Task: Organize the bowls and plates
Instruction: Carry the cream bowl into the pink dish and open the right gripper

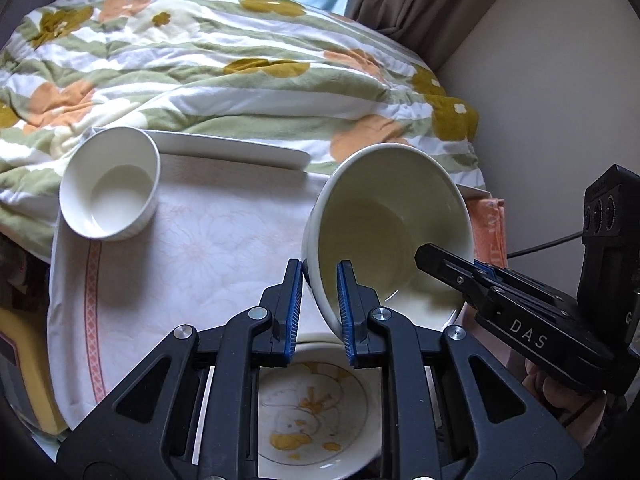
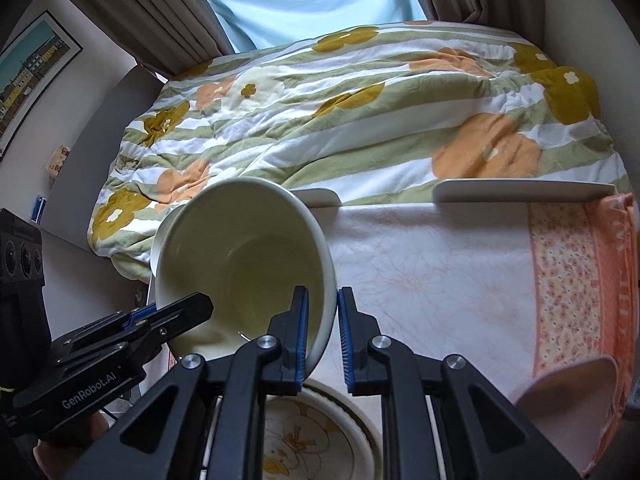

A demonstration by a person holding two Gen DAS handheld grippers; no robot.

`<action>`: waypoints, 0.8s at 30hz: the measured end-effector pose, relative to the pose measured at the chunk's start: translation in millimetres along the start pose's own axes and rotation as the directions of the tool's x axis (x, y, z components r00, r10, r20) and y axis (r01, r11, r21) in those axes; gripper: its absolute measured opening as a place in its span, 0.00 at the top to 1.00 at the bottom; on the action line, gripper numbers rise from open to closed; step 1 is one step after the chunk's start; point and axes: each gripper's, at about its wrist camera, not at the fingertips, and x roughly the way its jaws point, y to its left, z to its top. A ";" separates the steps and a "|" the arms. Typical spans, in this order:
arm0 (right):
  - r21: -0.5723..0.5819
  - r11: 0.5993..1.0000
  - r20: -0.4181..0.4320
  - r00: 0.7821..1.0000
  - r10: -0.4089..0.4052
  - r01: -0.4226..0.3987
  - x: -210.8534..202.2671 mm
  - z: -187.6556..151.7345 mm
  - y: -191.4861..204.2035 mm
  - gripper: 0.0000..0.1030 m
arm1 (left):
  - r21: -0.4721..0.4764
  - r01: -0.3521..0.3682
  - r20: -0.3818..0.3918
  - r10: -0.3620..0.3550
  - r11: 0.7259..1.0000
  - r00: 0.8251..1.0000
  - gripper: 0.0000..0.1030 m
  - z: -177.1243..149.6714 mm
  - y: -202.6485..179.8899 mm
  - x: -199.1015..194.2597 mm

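pale floral cloth [image 1: 208, 240] covers the table, with a flowered quilt [image 1: 200, 60] behind it. the large cream bowl [image 1: 388, 232] is tilted, its mouth facing the cameras, raised just above the flower-patterned plate [image 1: 312, 412] at the near edge. both tools pinch opposite sides of its rim: the left gripper [image 1: 320, 300] is clamped on the wall left of the bowl's centre, the right gripper [image 2: 323, 328] on the wall right of it. a small white bowl [image 1: 110, 188] sits well left of the big bowl. judging by this, the coming move turns on levelling the bowl over the plate directly beneath.
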 end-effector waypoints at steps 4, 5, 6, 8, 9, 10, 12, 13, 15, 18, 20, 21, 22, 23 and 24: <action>0.019 0.999 0.027 0.999 -0.026 0.026 -41.9 -24.8 -30.6 0.87 | 0.042 0.028 0.007 -0.028 0.999 1.000 0.85 -24.0 -53.7 -6.7; 0.026 0.999 0.033 0.999 -0.038 0.037 -53.3 -32.6 -41.0 0.87 | 0.052 0.034 0.004 -0.035 0.998 0.999 0.85 -30.6 -67.2 -5.9; 0.034 0.998 0.036 0.998 -0.046 0.045 -61.6 -38.3 -49.2 0.87 | 0.060 0.042 0.000 -0.042 0.997 0.999 0.85 -37.1 -80.2 -4.5; 0.053 0.997 0.042 0.997 -0.062 0.060 -78.7 -51.4 -69.0 0.87 | 0.077 0.061 -0.014 -0.060 0.995 0.998 0.85 -50.9 -106.9 0.3; 0.063 0.996 0.046 0.996 -0.070 0.067 -86.9 -58.4 -80.4 0.87 | 0.087 0.068 -0.021 -0.066 0.994 0.998 0.85 -57.9 -119.3 3.0; 0.071 0.995 0.047 0.996 -0.078 0.075 -94.4 -65.1 -91.6 0.87 | 0.097 0.075 -0.029 -0.072 0.992 0.997 0.85 -65.5 -132.4 6.7; 0.084 0.992 0.045 0.995 -0.093 0.089 -105.9 -76.1 -110.0 0.87 | 0.112 0.085 -0.051 -0.079 0.990 0.996 0.85 -78.0 -153.7 15.3; 0.095 0.991 0.039 0.994 -0.100 0.096 -111.0 -81.8 -120.3 0.87 | 0.117 0.092 -0.066 -0.085 0.989 0.994 0.85 -85.0 -163.5 20.8; 0.115 0.988 0.031 0.994 -0.110 0.105 -116.2 -90.8 -137.6 0.87 | 0.123 0.099 -0.088 -0.088 0.987 0.992 0.85 -96.3 -177.9 31.5; 0.140 0.983 -0.005 0.993 -0.120 0.120 -113.7 -104.8 -160.9 0.87 | 0.153 0.076 -0.126 -0.056 0.985 0.990 0.85 -110.9 -197.0 51.6; 0.127 0.982 -0.035 0.990 -0.139 0.142 -105.0 -110.8 -167.3 0.87 | 0.193 0.039 -0.146 -0.010 0.980 0.989 0.85 -119.3 -206.6 66.3; 0.117 0.981 -0.046 0.987 -0.151 0.156 -100.3 -112.7 -170.0 0.87 | 0.211 0.024 -0.152 0.009 0.977 0.988 0.85 -122.4 -210.6 72.5; 0.114 0.980 -0.055 0.986 -0.156 0.162 -96.3 -113.6 -174.0 0.87 | 0.232 0.009 -0.159 0.029 0.973 0.987 0.85 -125.6 -213.4 79.4; 0.121 0.980 -0.064 0.986 -0.152 0.159 -90.8 -114.5 -178.5 0.87 | 0.242 0.001 -0.167 0.041 0.970 0.985 0.85 -126.5 -214.9 85.2; 0.132 0.980 -0.070 0.987 -0.144 0.152 -87.5 -116.6 -185.1 0.87 | 0.250 -0.004 -0.179 0.050 0.968 0.983 0.85 -127.6 -215.9 91.1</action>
